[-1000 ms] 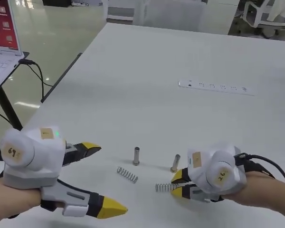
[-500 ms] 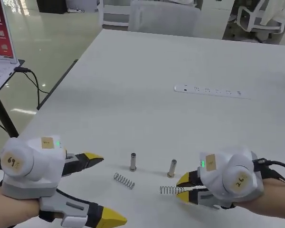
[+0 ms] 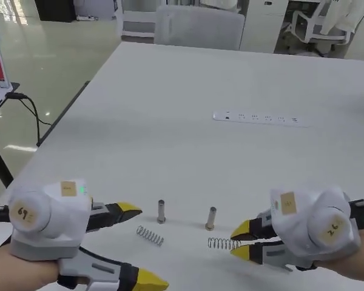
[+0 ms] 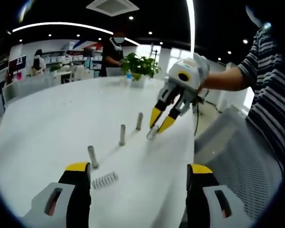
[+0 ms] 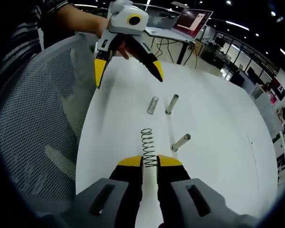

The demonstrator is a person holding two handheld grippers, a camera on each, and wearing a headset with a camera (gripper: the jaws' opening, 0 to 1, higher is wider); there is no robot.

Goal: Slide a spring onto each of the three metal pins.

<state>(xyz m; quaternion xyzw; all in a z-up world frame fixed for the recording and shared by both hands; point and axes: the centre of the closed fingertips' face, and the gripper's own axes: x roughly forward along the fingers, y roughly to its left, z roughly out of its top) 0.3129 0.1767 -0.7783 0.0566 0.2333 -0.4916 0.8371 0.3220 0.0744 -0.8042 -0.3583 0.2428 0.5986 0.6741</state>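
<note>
Spring (image 3: 221, 244) sticks out from right hand-held gripper (image 3: 239, 241), clamped on its end.

Left spring (image 3: 150, 236) lies before left pin (image 3: 161, 211); right spring (image 3: 221, 244) before right pin (image 3: 211, 218)

Three pins (image 4: 92, 156) (image 4: 122, 135) (image 4: 139, 121), two springs (image 3: 150, 236) (image 3: 223, 244), two grippers (image 3: 142, 244) (image 3: 238, 241), one power strip (image 3: 259, 117).
The left gripper view shows all three pins in a row; the head view shows two of them. Left spring (image 3: 150, 236) and right spring (image 3: 223, 244) make two; left gripper (image 3: 142, 244) and right gripper (image 3: 238, 241) likewise.
</note>
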